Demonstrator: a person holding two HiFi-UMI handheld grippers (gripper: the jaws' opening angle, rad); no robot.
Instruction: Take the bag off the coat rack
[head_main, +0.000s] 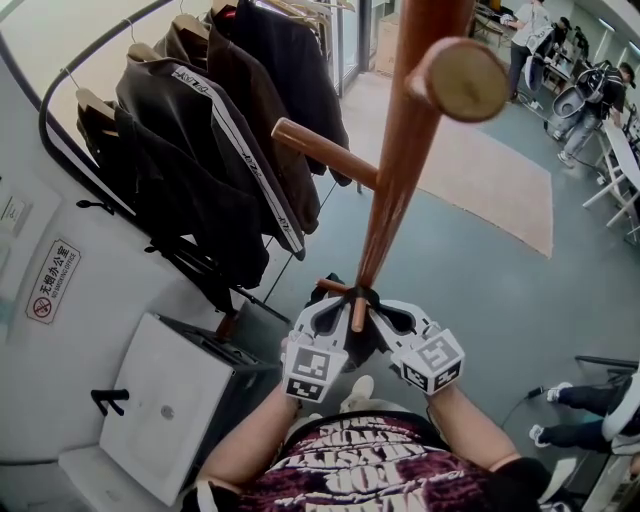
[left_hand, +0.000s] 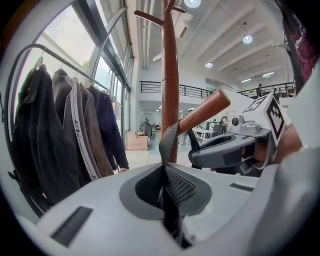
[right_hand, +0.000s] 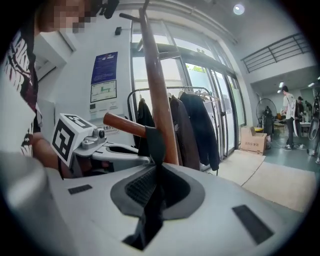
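Note:
The wooden coat rack pole (head_main: 400, 170) rises in front of me, with a short low peg (head_main: 357, 312) near its base. The black bag (head_main: 362, 345) hangs from that peg by a dark woven strap (left_hand: 169, 140), mostly hidden between my two grippers. In the left gripper view the strap runs from the jaws up over the peg (left_hand: 202, 112). My left gripper (head_main: 338, 305) is shut on it from the left. On the other side my right gripper (head_main: 376, 306) is shut on the strap (right_hand: 155, 145) just below the peg (right_hand: 125, 125).
A clothes rail with several dark jackets (head_main: 210, 150) stands at the left, and a white cabinet (head_main: 170, 400) below it. Higher pegs (head_main: 465, 78) jut out overhead. A beige rug (head_main: 490, 180) lies beyond. People (head_main: 590, 100) stand far right; someone's feet (head_main: 560, 430) are near.

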